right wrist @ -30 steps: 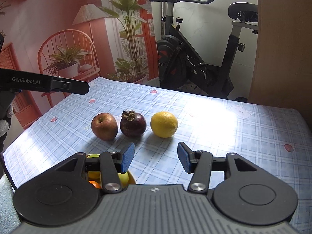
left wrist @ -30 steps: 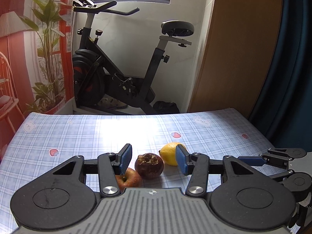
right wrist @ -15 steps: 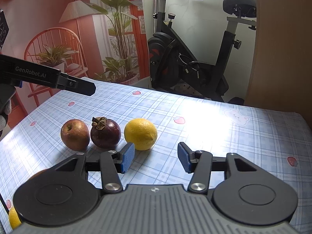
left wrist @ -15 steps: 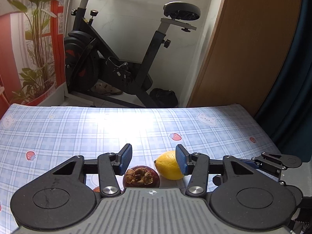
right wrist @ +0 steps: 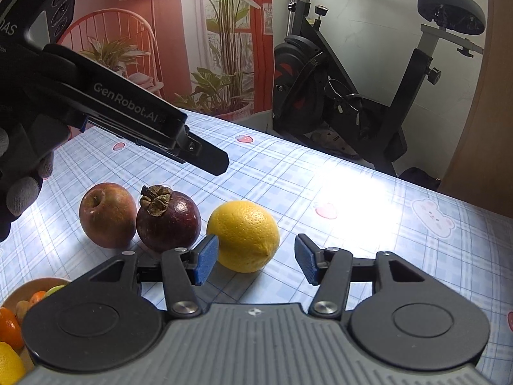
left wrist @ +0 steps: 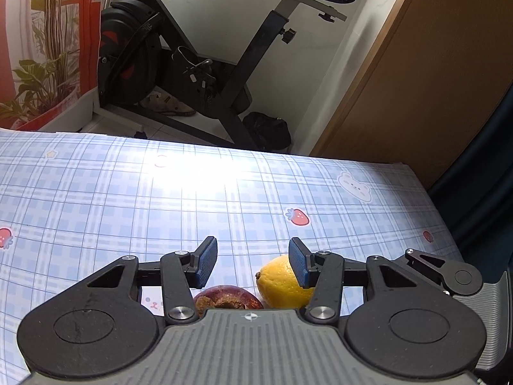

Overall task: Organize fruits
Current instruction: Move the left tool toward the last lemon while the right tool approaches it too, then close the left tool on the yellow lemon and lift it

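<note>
Three fruits stand in a row on the checked tablecloth (right wrist: pixel 368 224): a red apple (right wrist: pixel 107 215), a dark mangosteen (right wrist: pixel 168 221) and a yellow lemon (right wrist: pixel 243 235). My right gripper (right wrist: pixel 253 264) is low, just in front of the lemon, its jaws opening; the lemon sits close to the left pad, not pressed. My left gripper (left wrist: pixel 253 266) hangs open above the fruits, with the mangosteen (left wrist: pixel 227 298) and the lemon (left wrist: pixel 282 284) below and behind its pads. Its long black body (right wrist: pixel 128 118) crosses the right wrist view at upper left, held by a gloved hand (right wrist: pixel 22 173).
A wooden bowl (right wrist: pixel 19 292) with oranges and a yellow fruit sits at the near left corner. An exercise bike (left wrist: pixel 198 64) and a wooden panel (left wrist: pixel 416 80) stand beyond the table's far edge. The cloth stretches bare to the right of the lemon.
Both grippers moved forward and down toward the fruits. The right gripper's jaws widened and now stand close at the lemon. The left passed over the apple, now hidden under its body.
</note>
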